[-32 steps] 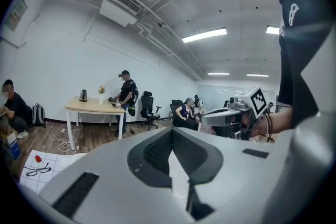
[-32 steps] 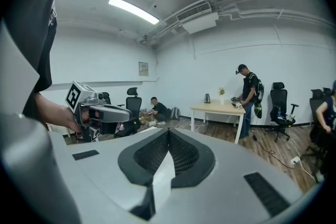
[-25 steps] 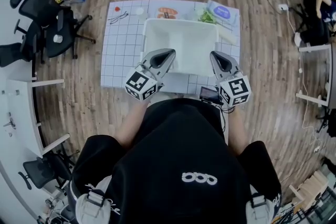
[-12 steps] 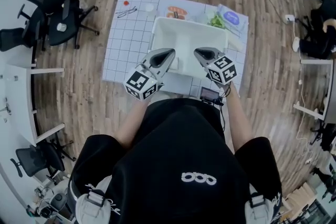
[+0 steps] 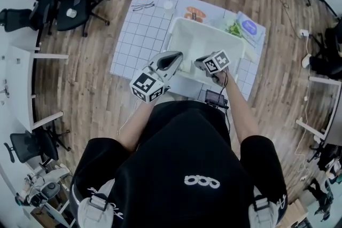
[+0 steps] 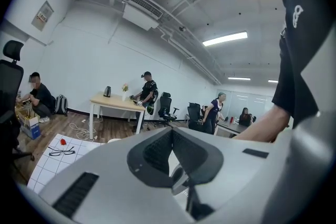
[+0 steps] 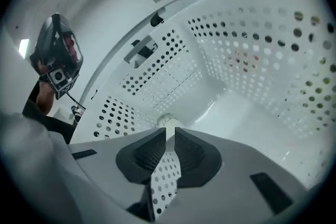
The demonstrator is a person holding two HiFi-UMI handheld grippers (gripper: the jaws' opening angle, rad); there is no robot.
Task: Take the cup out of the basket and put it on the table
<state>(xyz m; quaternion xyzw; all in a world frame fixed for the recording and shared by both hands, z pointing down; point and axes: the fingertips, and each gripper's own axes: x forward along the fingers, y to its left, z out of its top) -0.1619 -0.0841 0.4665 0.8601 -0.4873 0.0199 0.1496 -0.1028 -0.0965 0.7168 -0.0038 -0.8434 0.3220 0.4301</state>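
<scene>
1. The white perforated basket [image 5: 209, 28] sits on the table [image 5: 136, 42], whose top is marked in a white grid. The person stands right up against its near edge.
2. The right gripper [image 5: 202, 63] tips steeply down into the basket. In the right gripper view its jaws [image 7: 169, 136] are pressed almost together, with only a thin slit between them and nothing pinched.
3. Just past those jaw tips, low by the corner where the dotted walls [image 7: 252, 50] meet the floor, is a small pale round shape. It looks like the cup [image 7: 167, 119], though I cannot be sure. It is inside the basket and not touched by the pads.
4. The left gripper [image 5: 172, 57] hangs roughly level at the basket's near left corner, outside it. Its own view shows the jaws [image 6: 171, 132] closed tip to tip, holding nothing.
5. A pair of glasses [image 5: 143, 6] lies on the far left of the grid, well apart from the basket.
6. Black office chairs [image 5: 69, 0] stand on the wooden floor to the left.
</scene>
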